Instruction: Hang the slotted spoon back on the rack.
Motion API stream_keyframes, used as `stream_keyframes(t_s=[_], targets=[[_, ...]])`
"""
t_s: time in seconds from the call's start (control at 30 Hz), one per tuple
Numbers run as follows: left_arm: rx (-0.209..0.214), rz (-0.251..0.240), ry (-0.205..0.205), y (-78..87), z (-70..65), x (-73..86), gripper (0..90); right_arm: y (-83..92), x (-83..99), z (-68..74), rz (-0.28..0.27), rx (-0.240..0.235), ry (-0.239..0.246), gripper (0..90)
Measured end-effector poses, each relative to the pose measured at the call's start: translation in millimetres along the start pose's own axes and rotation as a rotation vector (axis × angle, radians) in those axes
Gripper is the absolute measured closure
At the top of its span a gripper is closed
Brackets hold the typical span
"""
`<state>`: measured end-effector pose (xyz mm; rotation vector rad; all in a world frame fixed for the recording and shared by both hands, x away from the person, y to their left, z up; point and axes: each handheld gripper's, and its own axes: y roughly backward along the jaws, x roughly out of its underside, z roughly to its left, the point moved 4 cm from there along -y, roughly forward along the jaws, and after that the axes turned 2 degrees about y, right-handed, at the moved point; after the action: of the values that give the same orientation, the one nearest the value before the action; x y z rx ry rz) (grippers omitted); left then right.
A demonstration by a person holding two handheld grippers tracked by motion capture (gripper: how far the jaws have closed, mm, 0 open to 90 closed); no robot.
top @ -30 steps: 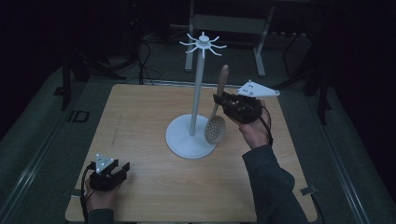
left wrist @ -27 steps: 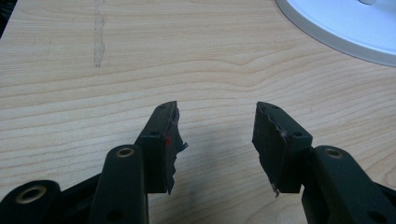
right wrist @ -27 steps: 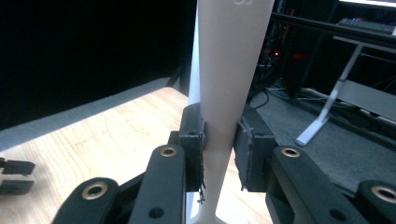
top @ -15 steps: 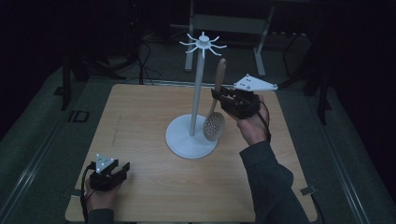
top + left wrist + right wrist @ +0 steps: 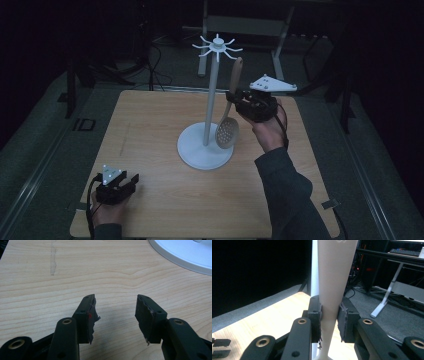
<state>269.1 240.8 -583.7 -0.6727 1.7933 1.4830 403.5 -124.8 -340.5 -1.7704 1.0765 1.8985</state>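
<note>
Wooden-handled slotted spoon (image 5: 228, 116) sits clamped in our right gripper (image 5: 239, 98), lifted beside the white stand (image 5: 210, 107) — not yet hung on a hook — while our left gripper (image 5: 115, 315) rests open, empty.

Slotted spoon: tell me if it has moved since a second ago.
Yes. The slotted spoon, clamped in the right gripper, has risen slightly against the rack's pole.
</note>
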Motion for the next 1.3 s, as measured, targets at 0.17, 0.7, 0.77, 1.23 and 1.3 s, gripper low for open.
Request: stream_keyframes(t_s=[0.17,0.7,0.77,1.23,1.3], targets=[[-0.001,-0.001,0.000,0.4,0.0,-0.1,50.9,-0.4,-2.4,-0.7,-0.005,-0.012,0.000,74.3],[0.000,-0.003,0.001,0.9,0.5,-0.2,50.8,-10.5,-7.8,1.7,0.021,-0.022,-0.009,74.3],[0.001,-0.003,0.000,1.0,0.5,-0.2,50.8,-12.8,-7.8,2.0,0.025,-0.027,-0.010,74.3],[0.001,-0.004,0.002,1.0,0.7,-0.3,50.8,-24.8,-12.0,5.6,0.031,-0.025,-0.035,74.2],[0.001,-0.003,0.001,1.1,0.7,-0.3,50.8,-25.6,-14.3,6.2,0.028,-0.022,-0.036,74.3]])
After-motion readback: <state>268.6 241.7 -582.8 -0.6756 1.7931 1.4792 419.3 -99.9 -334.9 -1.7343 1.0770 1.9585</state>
